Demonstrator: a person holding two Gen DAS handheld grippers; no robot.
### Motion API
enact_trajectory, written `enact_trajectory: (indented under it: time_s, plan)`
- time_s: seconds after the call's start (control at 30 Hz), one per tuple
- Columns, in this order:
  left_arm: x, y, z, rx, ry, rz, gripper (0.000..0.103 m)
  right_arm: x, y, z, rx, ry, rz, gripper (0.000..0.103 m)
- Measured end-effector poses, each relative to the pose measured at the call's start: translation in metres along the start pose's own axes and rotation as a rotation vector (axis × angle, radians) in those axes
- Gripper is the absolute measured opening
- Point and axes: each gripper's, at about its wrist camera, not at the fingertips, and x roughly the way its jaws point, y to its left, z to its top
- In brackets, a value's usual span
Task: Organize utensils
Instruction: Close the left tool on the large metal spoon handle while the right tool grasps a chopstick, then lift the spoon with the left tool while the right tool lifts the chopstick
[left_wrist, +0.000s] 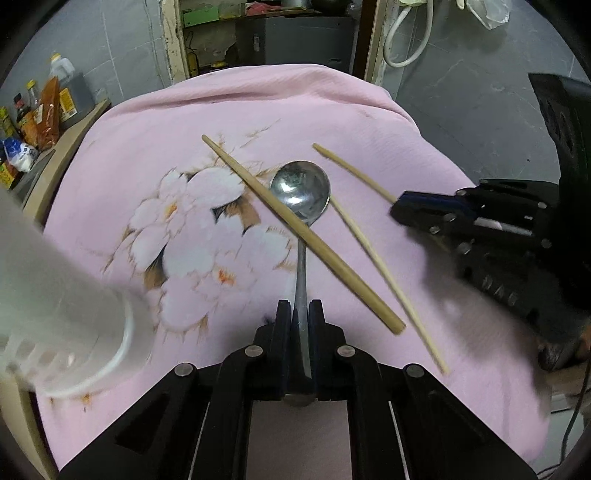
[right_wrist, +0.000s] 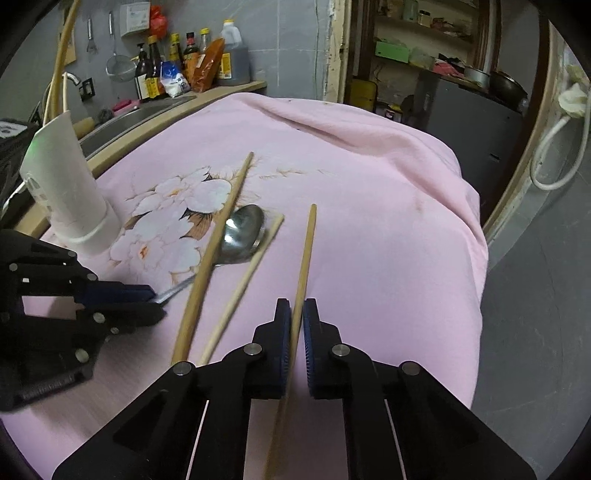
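A metal spoon (left_wrist: 300, 192) lies on the pink floral cloth (left_wrist: 229, 110); my left gripper (left_wrist: 299, 310) is shut on its handle. A thick wooden chopstick (left_wrist: 295, 229) lies across the spoon's neck, and a thinner chopstick (left_wrist: 384, 273) lies to its right. My right gripper (right_wrist: 297, 314) is shut on a third chopstick (right_wrist: 306, 251), which points forward over the cloth. In the right wrist view the spoon (right_wrist: 242, 232), the thick chopstick (right_wrist: 214, 254) and the thin chopstick (right_wrist: 247, 280) lie to the left, with the left gripper (right_wrist: 153, 295) on the spoon handle. The right gripper (left_wrist: 397, 210) shows at the right of the left view.
A white utensil holder (right_wrist: 66, 184) stands at the cloth's left edge, also blurred in the left wrist view (left_wrist: 55, 306). Sauce bottles (right_wrist: 184, 62) and a sink (right_wrist: 133, 114) are behind it. The cloth drops off at the right edge (right_wrist: 476, 258).
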Motion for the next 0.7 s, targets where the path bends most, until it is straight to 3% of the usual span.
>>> enact_trajectory:
  time_s: [0.3,0.7]
  plan:
    - [-0.043,0.005,-0.049,0.003,-0.016,0.024,0.007,-0.03,0.004,-0.027,0.031,-0.01,0.025,0.004]
    - [-0.08,-0.001,-0.105,0.038,-0.012,-0.021,0.007,-0.048,0.025,-0.059,0.003,0.036,0.099,0.004]
